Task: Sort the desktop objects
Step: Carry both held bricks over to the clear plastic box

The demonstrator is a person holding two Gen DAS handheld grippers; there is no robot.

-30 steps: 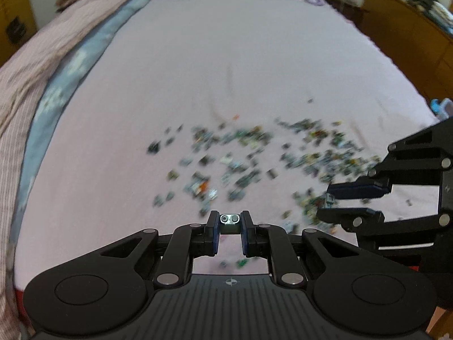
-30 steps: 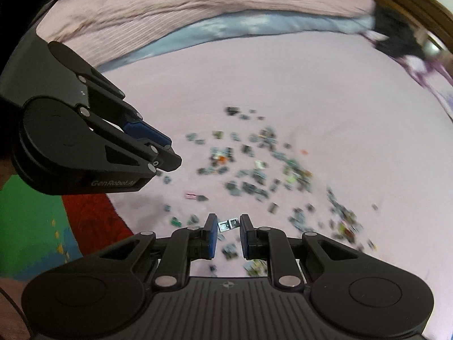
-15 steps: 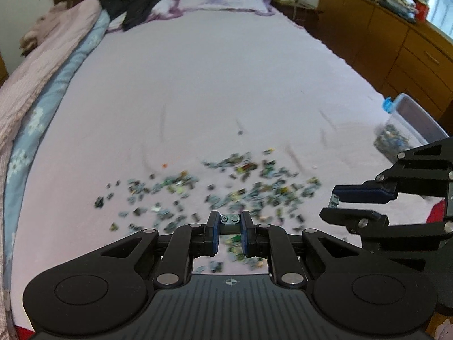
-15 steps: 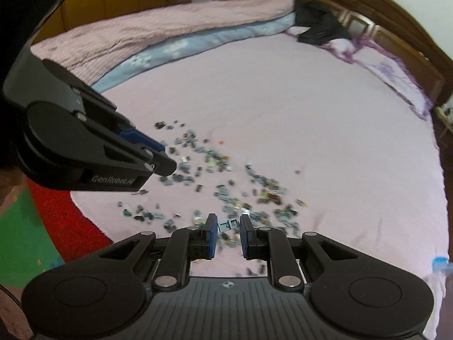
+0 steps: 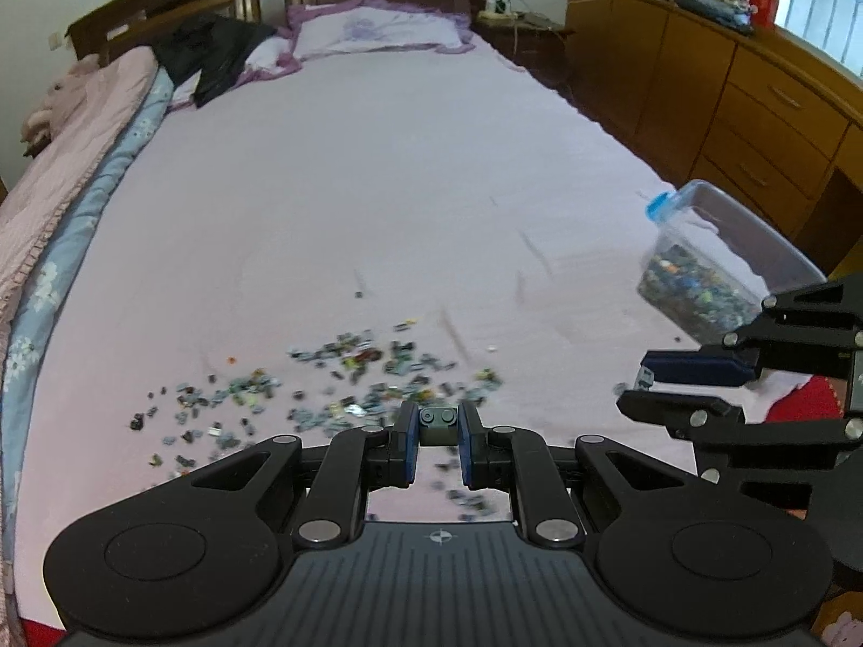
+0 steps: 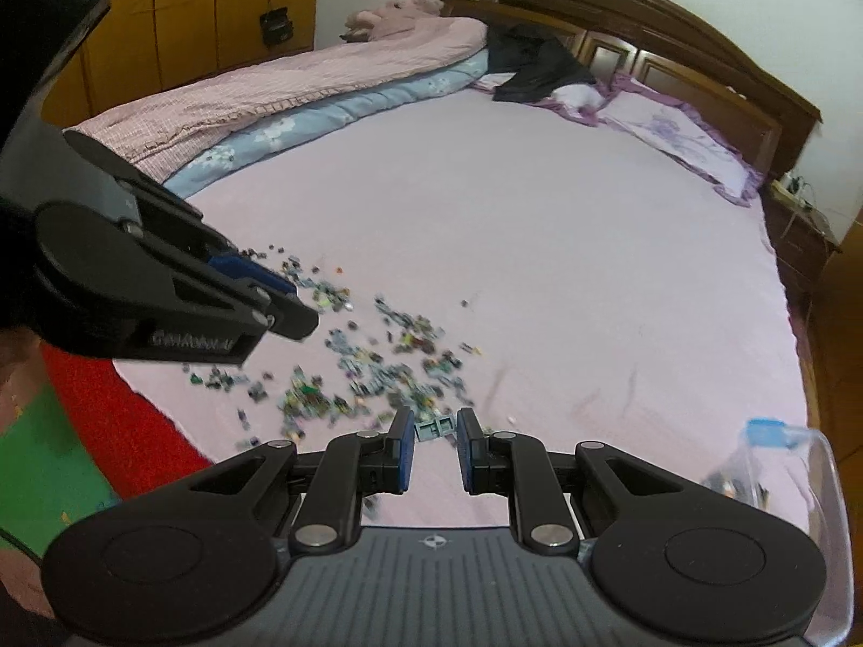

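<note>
Both grippers swung from brick scatter toward container, left gripper clamping 1 grey brick, right gripper another.

The right hand-held gripper pinches a grey-blue brick above scattered pieces.

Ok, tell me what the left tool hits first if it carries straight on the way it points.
Probably the scattered small bricks on the pink bedsheet just beyond the left tool, which is shut on a grey brick; depth is unclear.
</note>
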